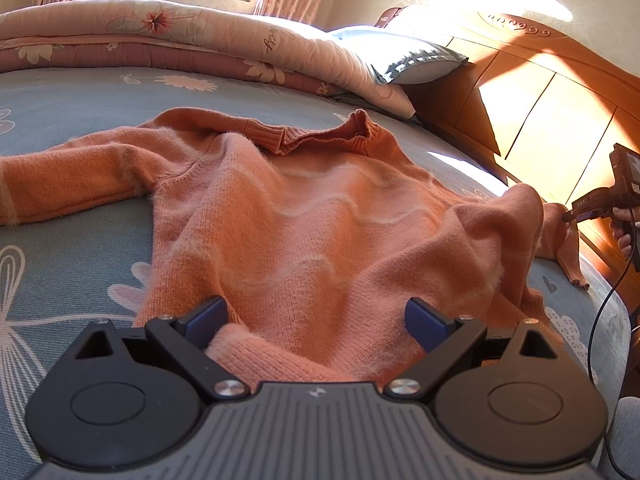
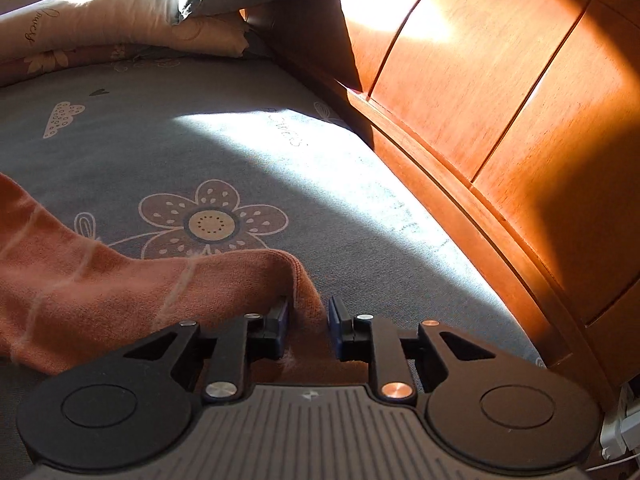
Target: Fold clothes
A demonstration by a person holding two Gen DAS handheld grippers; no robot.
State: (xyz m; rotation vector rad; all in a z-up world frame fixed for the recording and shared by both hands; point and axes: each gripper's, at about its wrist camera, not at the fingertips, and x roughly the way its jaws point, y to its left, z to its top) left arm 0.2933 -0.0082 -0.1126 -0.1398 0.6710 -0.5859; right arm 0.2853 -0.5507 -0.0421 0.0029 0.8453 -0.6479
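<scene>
Left wrist view: an orange sweater (image 1: 304, 216) lies spread on the blue flowered bedsheet (image 1: 80, 128), collar (image 1: 320, 136) toward 12 o'clock, one sleeve (image 1: 60, 184) stretched out to 9 o'clock, the other side bunched up toward 3 o'clock. The left gripper (image 1: 316, 316) hovers over the hem at 6 o'clock, fingers spread wide with knit between them but not clamped. At 3 o'clock a hand (image 1: 624, 228) holds the other tool near the second sleeve's cuff.

Right wrist view: the right gripper (image 2: 308, 324) has that sleeve (image 2: 120, 280) rising between its fingers, which stand nearly together (whether they truly bite the cloth, I cannot tell). The wooden headboard (image 2: 500, 100) fills 1 to 4 o'clock.

By my reckoning, a sleeve is being gathered. The next move calls for a firm pinch, then carrying the sleeve across the body toward 9 o'clock.
</scene>
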